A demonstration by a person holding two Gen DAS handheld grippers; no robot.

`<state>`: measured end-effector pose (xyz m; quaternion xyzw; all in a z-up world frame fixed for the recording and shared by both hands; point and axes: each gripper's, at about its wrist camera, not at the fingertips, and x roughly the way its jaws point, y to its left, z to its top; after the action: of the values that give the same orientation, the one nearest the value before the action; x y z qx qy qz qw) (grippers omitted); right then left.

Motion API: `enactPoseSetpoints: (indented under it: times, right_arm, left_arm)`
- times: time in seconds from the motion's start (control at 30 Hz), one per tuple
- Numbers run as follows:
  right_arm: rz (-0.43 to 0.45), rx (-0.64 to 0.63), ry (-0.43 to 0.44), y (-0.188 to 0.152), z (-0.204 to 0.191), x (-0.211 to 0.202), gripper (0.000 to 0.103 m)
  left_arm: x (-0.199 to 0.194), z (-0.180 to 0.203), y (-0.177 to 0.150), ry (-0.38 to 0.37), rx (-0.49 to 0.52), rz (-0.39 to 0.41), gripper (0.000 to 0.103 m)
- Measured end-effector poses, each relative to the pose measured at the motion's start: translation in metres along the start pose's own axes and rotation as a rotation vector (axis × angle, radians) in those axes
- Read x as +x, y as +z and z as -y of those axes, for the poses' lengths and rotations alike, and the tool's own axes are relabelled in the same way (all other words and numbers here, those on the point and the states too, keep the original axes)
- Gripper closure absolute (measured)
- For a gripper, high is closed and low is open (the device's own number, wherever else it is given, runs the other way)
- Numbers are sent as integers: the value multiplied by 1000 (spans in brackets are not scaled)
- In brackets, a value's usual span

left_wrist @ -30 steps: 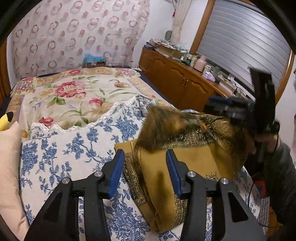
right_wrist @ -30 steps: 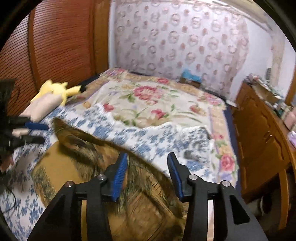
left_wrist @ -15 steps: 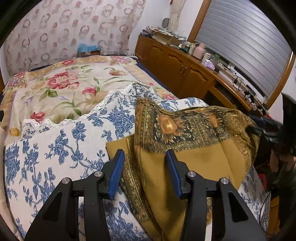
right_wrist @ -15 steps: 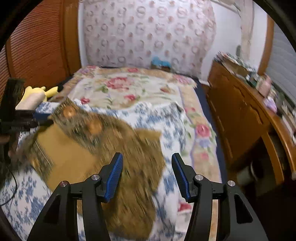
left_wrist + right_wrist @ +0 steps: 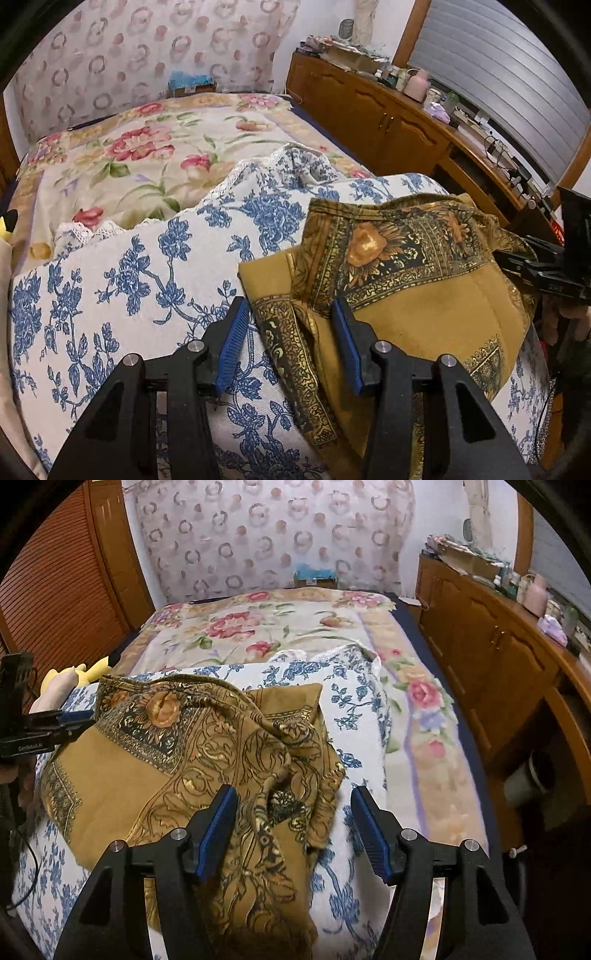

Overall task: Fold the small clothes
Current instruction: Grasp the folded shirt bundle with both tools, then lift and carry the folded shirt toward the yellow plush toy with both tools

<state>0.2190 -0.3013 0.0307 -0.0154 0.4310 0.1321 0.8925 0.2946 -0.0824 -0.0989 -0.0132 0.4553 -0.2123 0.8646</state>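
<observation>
Right tool: my jaws have just been opening and stand wide, pads off the cloth, which lies loose beneath them.
Left tool: half open, nothing pinched; the cloth's patterned edge lies between its pads (I see no press on it).
Cloth: the mustard garment lies folded over itself on the blue-flowered cover of the bed, below both tools.
Change: a second ago it hung blurred and lifted from my right tool; it now lies flat.
</observation>
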Motion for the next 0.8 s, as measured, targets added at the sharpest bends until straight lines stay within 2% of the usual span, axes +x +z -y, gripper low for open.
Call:
enactPoseSetpoints:
  times: [0.2,0.3,0.33,0.4,0.47,0.57,0.8]
  right_arm:
    - [-33,77,105,7,23,13,37]
    - [-32,60,125,11,28,17,37]
    - [-33,54,136,12,29,18,39]
    - [-39,37,164,12,27,22,53]
    - [-48,25,188,13,27,24,62]
    - [-31,-18,189,14,25,23,79]
    - [94,-47,183,15,14,-3,84]
  left_arm:
    - [2,0,3,-29,-11,-4,55]
    - [4,0,6,-46,-15,-4,55]
    - [5,1,7,-51,-16,-4,55]
    - [5,0,7,-67,-18,-1,63]
    - [5,1,7,-97,-24,-5,78]
    - [1,5,7,-103,-10,7,93]
    - [-54,15,7,-123,8,126,95]
